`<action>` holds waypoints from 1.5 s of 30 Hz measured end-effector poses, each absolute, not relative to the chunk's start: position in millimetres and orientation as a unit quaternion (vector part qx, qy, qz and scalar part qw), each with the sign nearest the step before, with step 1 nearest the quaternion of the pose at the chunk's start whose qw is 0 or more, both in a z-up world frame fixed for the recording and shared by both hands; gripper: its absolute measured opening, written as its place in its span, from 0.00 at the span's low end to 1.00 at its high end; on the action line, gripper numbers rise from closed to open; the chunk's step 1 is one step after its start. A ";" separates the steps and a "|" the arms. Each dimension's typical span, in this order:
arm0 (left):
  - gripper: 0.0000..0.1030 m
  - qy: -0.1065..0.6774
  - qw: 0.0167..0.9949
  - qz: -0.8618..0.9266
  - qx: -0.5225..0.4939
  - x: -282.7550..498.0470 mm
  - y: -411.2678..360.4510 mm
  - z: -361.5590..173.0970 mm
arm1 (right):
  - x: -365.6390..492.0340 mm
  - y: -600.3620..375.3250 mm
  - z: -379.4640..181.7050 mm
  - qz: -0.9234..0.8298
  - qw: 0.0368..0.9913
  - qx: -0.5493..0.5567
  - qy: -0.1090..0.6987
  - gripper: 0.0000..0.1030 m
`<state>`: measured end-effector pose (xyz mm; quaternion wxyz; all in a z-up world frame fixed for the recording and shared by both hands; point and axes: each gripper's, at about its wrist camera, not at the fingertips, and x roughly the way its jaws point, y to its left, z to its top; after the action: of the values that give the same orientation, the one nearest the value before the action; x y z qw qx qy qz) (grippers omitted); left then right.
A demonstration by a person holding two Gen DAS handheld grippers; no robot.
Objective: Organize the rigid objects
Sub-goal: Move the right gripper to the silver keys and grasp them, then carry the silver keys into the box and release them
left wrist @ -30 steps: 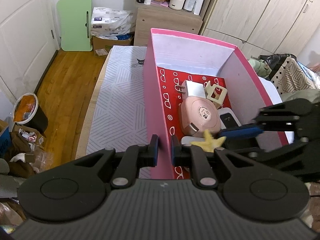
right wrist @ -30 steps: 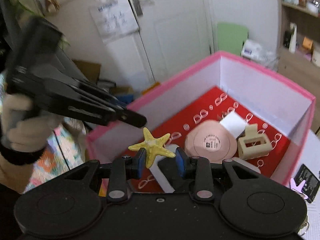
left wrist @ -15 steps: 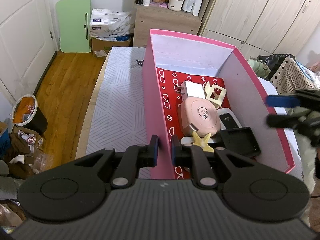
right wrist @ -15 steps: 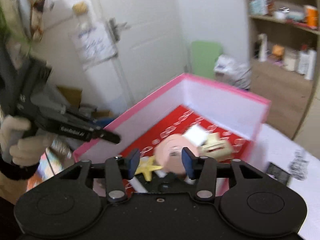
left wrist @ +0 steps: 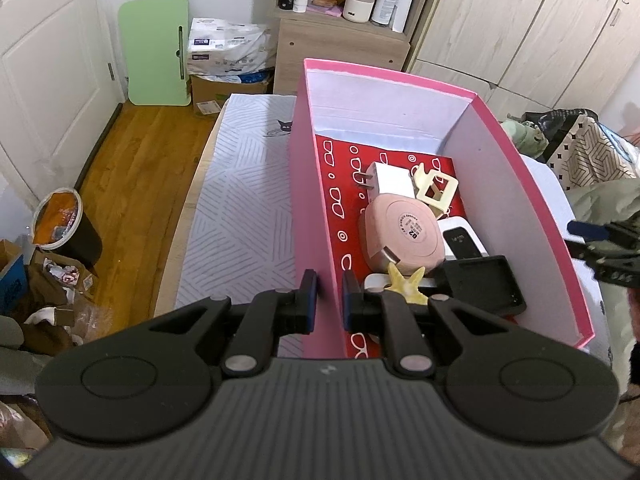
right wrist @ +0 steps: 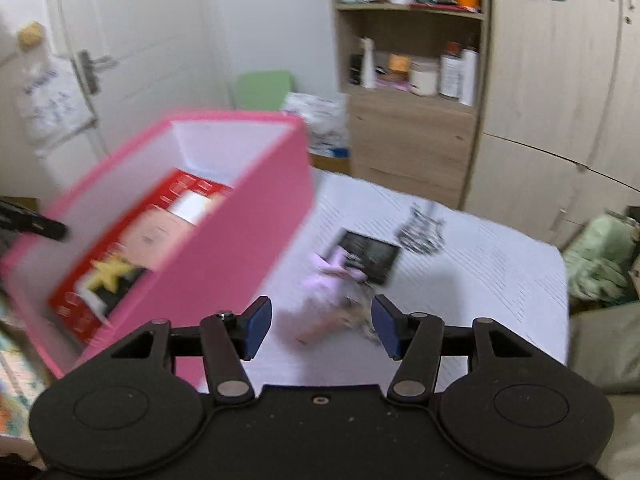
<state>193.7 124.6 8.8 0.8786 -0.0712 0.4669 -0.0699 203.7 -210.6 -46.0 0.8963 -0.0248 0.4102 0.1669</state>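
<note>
The yellow starfish (left wrist: pixel 407 282), hard and knobbly, lies in the pink box (left wrist: pixel 310 216) on its red patterned floor, against the round pink case (left wrist: pixel 404 236) and a black tray (left wrist: pixel 482 286). A second ago it sat pinched in the right tongs (right wrist: pixel 318 326) over the box; it has dropped free, and those tongs have swung out past the right wall. Their jaws have just been opening and stand wide, gripping nothing, above a blurred lilac object (right wrist: pixel 328 280) on the striped table (right wrist: pixel 480 264). The left tongs (left wrist: pixel 327 300) are clamped on the box's thin left wall, unmoved.
</note>
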 end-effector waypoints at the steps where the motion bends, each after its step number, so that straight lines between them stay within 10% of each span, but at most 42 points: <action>1: 0.11 0.468 0.878 -0.069 -0.070 193.8 124.4 9.2 | 204.0 -212.1 -51.3 0.165 0.895 -0.022 0.413 0.59; 16: 0.11 0.475 0.876 -0.065 -0.056 196.7 119.6 10.4 | 226.5 -179.3 -104.1 0.147 0.907 -0.054 0.391 0.60; 18: 0.11 0.476 0.876 -0.064 -0.053 197.2 118.7 10.8 | 225.6 -179.4 -103.1 0.142 0.909 -0.047 0.388 0.51; 19: 0.11 0.476 0.876 -0.065 -0.052 197.2 118.9 10.4 | 225.1 -182.0 -101.7 0.142 0.909 -0.037 0.390 0.30; 25: 0.11 0.477 0.875 -0.066 -0.050 196.8 118.4 10.8 | 215.3 -200.0 -85.2 0.141 0.912 0.002 0.386 0.09; 45: 0.11 0.464 0.883 -0.063 -0.025 192.7 113.6 10.9 | 190.7 -188.7 33.1 0.246 0.926 0.057 0.279 0.08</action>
<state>192.7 113.6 10.9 0.8831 -0.0251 0.4643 -0.0630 190.7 -188.7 33.1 0.9264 0.0570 0.2795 0.2459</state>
